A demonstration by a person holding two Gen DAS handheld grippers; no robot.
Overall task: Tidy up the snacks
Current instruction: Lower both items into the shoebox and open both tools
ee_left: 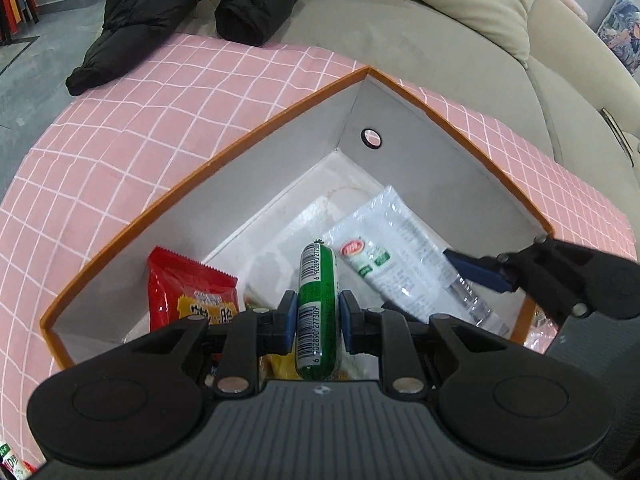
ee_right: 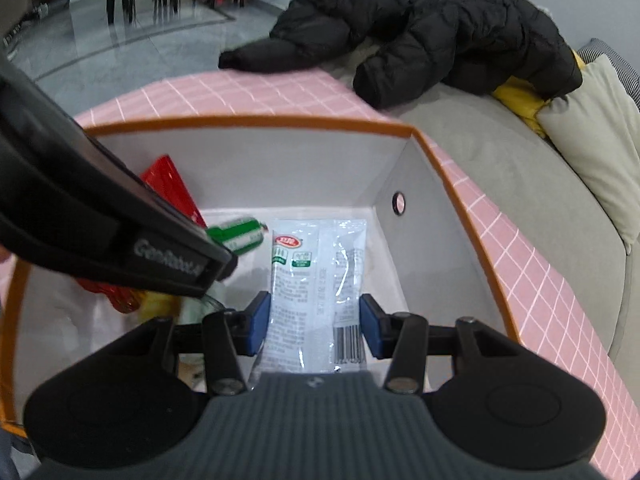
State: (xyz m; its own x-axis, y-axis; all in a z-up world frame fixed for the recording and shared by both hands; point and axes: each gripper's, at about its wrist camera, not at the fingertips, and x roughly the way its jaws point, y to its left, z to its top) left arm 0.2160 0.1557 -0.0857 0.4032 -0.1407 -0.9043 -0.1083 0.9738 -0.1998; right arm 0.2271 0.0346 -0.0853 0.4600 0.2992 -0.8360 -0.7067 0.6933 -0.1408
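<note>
Gripping green sausage [ee_left: 317, 308], left gripper [ee_left: 317, 322] jaws inside box [ee_left: 224, 160]; right gripper [ee_right: 316, 326] jaws pinching white packet [ee_right: 316, 280] (near wall)

Glossy plastic sausage wrapper [ee_left: 318, 304]; matt cardboard box [ee_left: 256, 184]; checked cloth [ee_left: 160, 96].

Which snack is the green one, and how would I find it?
Look inside the orange-rimmed box on the pink checked cloth. The left gripper pinches a green sausage stick, round like a tube with white barcodes, unlike the flat red packet and flat clear packet beside it.
</note>
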